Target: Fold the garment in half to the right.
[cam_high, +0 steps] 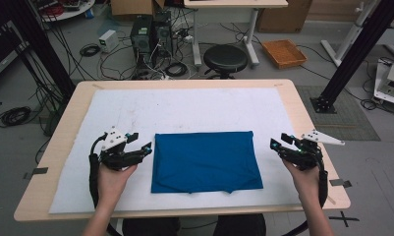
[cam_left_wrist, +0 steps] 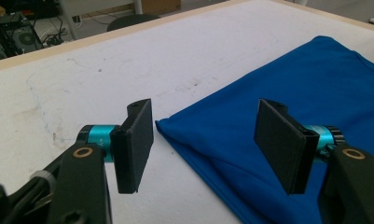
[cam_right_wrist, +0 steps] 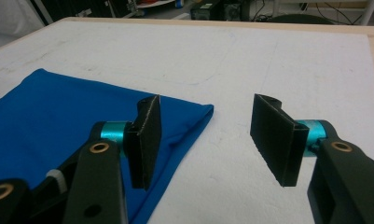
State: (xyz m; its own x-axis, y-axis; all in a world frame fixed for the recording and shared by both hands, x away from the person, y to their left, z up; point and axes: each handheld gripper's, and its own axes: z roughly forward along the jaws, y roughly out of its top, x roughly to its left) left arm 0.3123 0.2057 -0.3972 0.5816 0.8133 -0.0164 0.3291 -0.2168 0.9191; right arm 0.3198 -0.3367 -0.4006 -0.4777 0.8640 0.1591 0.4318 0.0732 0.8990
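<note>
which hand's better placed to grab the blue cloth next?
Left, probably. The left tongs stand open right at the blue cloth edge; the right tongs, also open, sit farther off its corner.

Plain blue cloth (cam_high: pixel 206 161) on a white mat (cam_high: pixel 184 105); black hand-held gripper (cam_left_wrist: pixel 203 144) with teal joints.

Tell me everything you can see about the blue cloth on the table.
The blue cloth is a soft, matte fabric, plain deep blue, folded into a flat, roughly rectangular pad. Its edges look layered and rounded at the corners, and a small notch shows in its near edge. It lies flat on the white mat, toward the person's side, between the left tool and the right tool. Both tools stand open beside it; neither grips it.
</note>
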